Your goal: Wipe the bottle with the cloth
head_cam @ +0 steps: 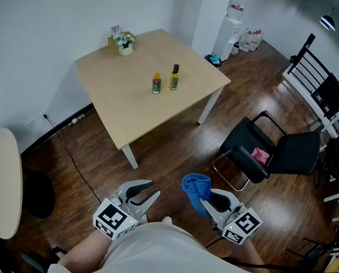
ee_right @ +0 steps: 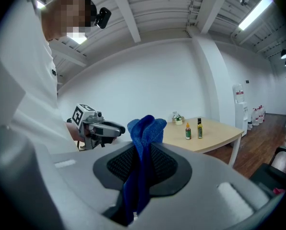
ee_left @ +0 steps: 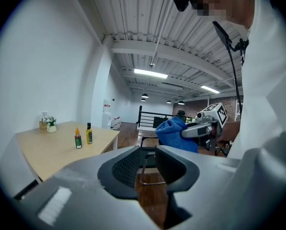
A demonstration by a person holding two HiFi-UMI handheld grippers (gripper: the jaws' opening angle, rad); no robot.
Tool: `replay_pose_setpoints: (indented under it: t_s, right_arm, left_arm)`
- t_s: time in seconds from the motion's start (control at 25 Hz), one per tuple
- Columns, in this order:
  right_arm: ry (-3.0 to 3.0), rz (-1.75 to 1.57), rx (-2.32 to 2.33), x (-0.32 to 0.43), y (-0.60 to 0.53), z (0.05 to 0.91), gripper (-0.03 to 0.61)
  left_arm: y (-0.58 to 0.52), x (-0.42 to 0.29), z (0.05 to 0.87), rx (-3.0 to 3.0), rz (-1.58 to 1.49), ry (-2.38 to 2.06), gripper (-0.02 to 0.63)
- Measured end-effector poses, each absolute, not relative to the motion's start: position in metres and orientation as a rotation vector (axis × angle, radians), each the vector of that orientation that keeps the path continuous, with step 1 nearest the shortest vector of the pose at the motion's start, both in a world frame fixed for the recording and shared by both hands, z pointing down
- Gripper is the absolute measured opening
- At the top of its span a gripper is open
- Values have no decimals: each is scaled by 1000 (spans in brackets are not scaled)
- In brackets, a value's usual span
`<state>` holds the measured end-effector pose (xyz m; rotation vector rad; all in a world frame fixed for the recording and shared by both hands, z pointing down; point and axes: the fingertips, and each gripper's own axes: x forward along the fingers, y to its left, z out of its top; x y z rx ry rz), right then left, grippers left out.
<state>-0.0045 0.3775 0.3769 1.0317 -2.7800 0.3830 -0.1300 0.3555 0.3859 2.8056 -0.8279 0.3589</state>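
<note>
Clamping cloth (head_cam: 195,185) in right gripper (head_cam: 208,202), ready for wiping; left gripper (head_cam: 151,190) closed, empty (likely free to steady a bottle (head_cam: 174,77)); both far from table (head_cam: 118,98).

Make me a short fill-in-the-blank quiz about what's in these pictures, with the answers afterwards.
The right hand-held gripper is shut on a ____ cloth.
On the table stand ____ bottles.
The left hand-held gripper holds ____.
The chair near the table is ____.
Missing words: blue; two; nothing; black.
</note>
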Motion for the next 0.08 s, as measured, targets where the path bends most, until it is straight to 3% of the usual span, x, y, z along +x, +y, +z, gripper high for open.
replay_pose_setpoints:
  t_s: [0.08]
  right_arm:
    - [-2784, 379, 1026, -6, 379, 375, 80]
  left_arm:
    - [358, -130, 386, 2806, 363, -827, 110]
